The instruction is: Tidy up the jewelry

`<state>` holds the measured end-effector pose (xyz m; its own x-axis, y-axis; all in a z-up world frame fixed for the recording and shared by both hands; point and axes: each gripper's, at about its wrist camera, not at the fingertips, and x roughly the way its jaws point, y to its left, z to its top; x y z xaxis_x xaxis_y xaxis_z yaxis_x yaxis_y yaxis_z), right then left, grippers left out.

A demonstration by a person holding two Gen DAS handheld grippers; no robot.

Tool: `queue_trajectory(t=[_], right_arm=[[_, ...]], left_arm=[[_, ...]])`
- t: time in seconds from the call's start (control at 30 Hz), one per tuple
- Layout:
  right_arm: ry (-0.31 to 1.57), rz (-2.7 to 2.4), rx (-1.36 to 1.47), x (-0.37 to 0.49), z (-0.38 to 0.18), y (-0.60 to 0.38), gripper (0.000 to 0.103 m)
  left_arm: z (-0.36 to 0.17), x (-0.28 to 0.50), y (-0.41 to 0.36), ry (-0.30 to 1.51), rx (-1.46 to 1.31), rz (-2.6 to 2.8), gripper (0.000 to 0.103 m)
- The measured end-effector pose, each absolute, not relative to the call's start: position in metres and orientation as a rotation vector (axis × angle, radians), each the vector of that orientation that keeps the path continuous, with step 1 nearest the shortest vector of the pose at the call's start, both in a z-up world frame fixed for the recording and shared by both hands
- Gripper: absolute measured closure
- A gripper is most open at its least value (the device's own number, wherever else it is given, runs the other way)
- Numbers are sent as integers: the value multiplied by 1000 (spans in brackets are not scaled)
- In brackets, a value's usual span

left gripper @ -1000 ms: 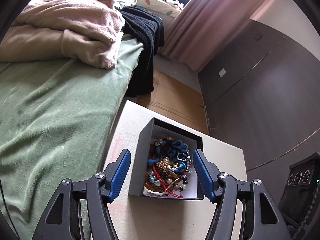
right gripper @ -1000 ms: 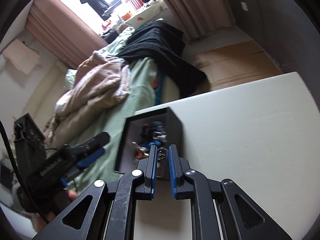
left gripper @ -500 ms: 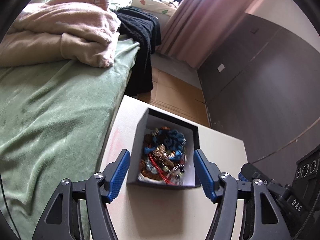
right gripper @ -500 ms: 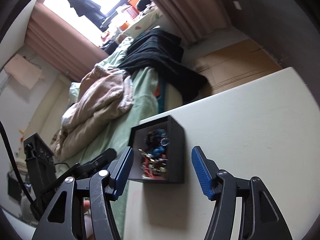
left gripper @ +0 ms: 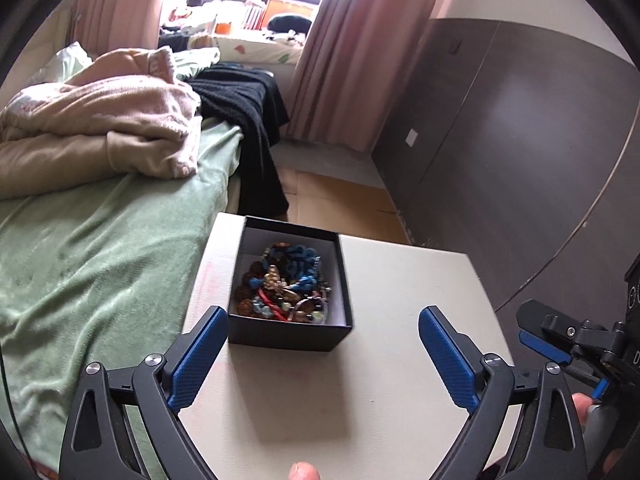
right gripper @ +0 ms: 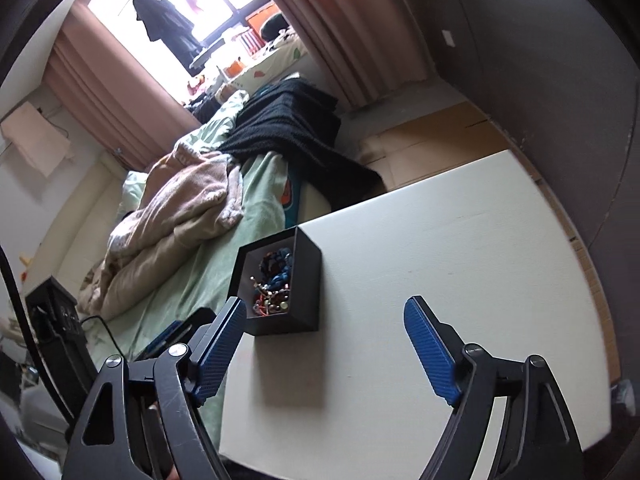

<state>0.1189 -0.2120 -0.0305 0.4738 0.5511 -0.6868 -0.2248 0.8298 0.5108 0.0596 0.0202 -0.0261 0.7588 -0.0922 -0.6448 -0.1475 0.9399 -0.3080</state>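
Where the right gripper [right gripper: 324,348] had been closed over the box [left gripper: 289,330] a second earlier, its jaws were found opening, with nothing between them. The left gripper [left gripper: 318,360] was likewise found with jaws opening wide and empty, the box standing just beyond its left finger. Both grippers were seen to have been drawn back from the box, which appeared farther off in both views than before.

The box was recorded on the table [left gripper: 400,280], close to the left edge beside the bed [left gripper: 100,260] and toward the far-left corner. The jewelry [left gripper: 284,286] was observed heaped inside it: blue and brown beads, red cord and metal pieces. No piece was seen on the table outside the box.

It was judged that the last piece had been released into the box and that the task was at or near completion.
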Motion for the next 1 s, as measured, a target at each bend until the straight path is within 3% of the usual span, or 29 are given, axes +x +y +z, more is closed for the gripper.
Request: queue_trajectory(t=[0.1,0.23,0.3,1.0], right_arm=[[961,458,370,114,-28,-225,8],[946,421,356,108,-24,-241,7],[938,405,350,106,-22,-248,0],[875,407,205,81,-1,-263,0]], left_arm=[[-24,55,14,690,-350,30,0],[-20,49,3,656,-309,46,1],[-20,47,0,647,-297,53,0],[-11,31,-20,597,-226,84,0]])
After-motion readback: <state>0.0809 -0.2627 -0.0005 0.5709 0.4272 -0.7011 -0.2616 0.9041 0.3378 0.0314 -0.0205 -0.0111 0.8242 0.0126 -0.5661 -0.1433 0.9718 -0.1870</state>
